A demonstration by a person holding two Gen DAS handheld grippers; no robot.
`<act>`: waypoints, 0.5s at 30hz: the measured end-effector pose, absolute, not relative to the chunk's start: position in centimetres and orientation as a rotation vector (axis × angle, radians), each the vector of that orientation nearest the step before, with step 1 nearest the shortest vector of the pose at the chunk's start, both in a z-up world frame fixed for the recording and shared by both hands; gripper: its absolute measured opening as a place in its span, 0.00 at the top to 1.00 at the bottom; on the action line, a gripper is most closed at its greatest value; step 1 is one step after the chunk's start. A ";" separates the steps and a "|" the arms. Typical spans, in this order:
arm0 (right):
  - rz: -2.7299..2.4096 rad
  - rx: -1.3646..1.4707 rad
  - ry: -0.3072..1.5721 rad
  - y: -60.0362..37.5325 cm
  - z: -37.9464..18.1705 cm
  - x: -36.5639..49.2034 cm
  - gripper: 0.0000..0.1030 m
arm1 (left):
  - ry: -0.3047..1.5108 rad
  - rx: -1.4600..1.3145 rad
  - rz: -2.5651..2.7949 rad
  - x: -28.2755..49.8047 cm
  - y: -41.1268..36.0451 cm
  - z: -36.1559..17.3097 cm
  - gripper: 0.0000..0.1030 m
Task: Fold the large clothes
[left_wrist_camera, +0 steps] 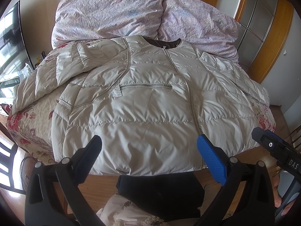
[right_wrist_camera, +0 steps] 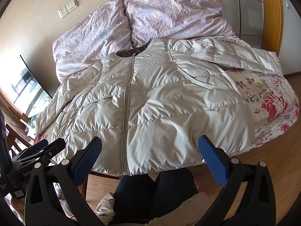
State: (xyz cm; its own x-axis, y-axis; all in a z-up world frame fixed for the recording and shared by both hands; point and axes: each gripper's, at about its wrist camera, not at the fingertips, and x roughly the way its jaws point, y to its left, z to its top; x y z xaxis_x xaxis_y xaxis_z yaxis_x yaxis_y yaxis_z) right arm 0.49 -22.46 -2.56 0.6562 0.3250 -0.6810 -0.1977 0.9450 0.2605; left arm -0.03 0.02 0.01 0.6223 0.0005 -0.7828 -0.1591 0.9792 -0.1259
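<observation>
A pale grey puffer jacket (left_wrist_camera: 143, 101) lies front up on the bed, zipped, collar at the far side, hem at the near edge. It also shows in the right wrist view (right_wrist_camera: 161, 101). Its left sleeve (left_wrist_camera: 52, 75) is bent across the left side; its right sleeve (right_wrist_camera: 229, 56) stretches out to the right. My left gripper (left_wrist_camera: 148, 146) is open, empty, above the hem. My right gripper (right_wrist_camera: 150, 146) is open, empty, above the hem right of the zipper.
A lilac crumpled duvet (left_wrist_camera: 120, 13) is heaped at the far end of the bed. The floral bedspread (right_wrist_camera: 272, 103) shows on both sides. The person's dark-trousered legs (right_wrist_camera: 154, 192) stand against the bed's near edge. A TV screen (left_wrist_camera: 11, 43) stands left; wooden floor surrounds.
</observation>
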 end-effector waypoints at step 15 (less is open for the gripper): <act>0.294 0.177 0.805 -22.8 -2.5 0.9 0.01 | 0.890 -0.181 0.090 0.2 0.4 0.2 0.02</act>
State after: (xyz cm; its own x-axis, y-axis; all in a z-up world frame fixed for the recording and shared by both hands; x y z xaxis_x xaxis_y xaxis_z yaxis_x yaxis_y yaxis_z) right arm 0.89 -22.81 -2.53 0.6559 0.3248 -0.6814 -0.1915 0.9448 0.2659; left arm 0.23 0.40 0.22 0.6270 0.0029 -0.7790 -0.1531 0.9809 -0.1197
